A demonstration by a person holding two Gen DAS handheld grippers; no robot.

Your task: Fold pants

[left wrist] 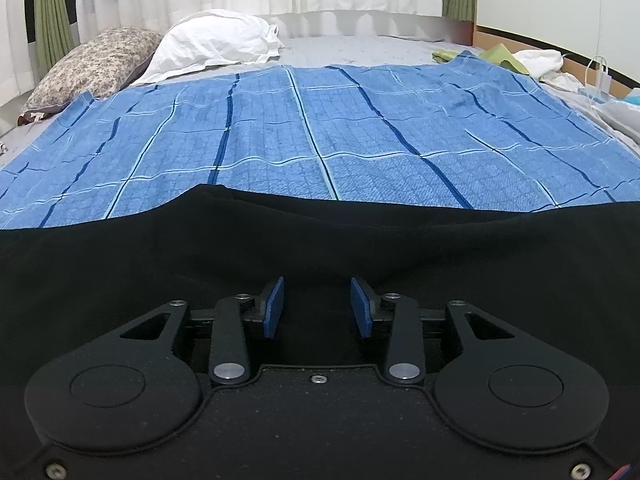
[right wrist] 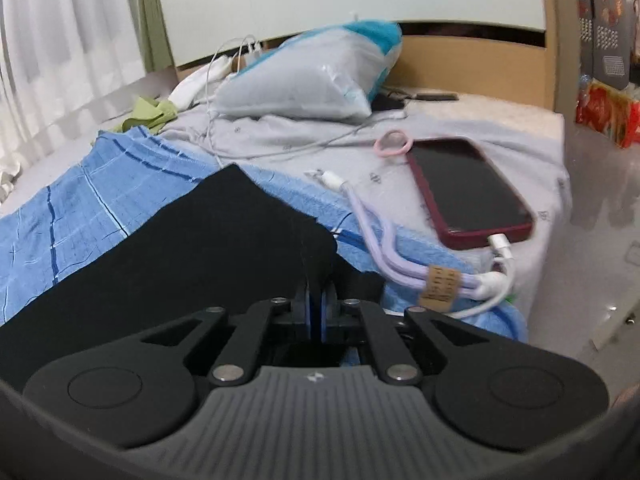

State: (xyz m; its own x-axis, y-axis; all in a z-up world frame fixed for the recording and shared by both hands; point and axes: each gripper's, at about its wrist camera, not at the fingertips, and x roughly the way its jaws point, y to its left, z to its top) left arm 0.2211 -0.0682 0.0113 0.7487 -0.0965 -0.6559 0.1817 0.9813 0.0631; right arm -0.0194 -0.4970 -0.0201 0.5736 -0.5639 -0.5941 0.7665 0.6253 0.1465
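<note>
The black pants (left wrist: 320,240) lie flat on a blue checked blanket (left wrist: 320,120) spread over the bed. My left gripper (left wrist: 318,304) hovers low over the near part of the pants; its blue pads (left wrist: 274,308) stand apart and only flat black cloth shows in the gap. In the right wrist view the pants (right wrist: 180,248) end in a corner on the blanket (right wrist: 80,208). My right gripper (right wrist: 318,300) has its pads almost together on a raised ridge of the pants' right edge.
A floral pillow (left wrist: 92,64) and a white pillow (left wrist: 216,40) lie at the far left. To the right of the pants are a dark red phone (right wrist: 468,188), lilac and white cables (right wrist: 400,256), a bagged bundle (right wrist: 304,80) and the bed's edge (right wrist: 560,184).
</note>
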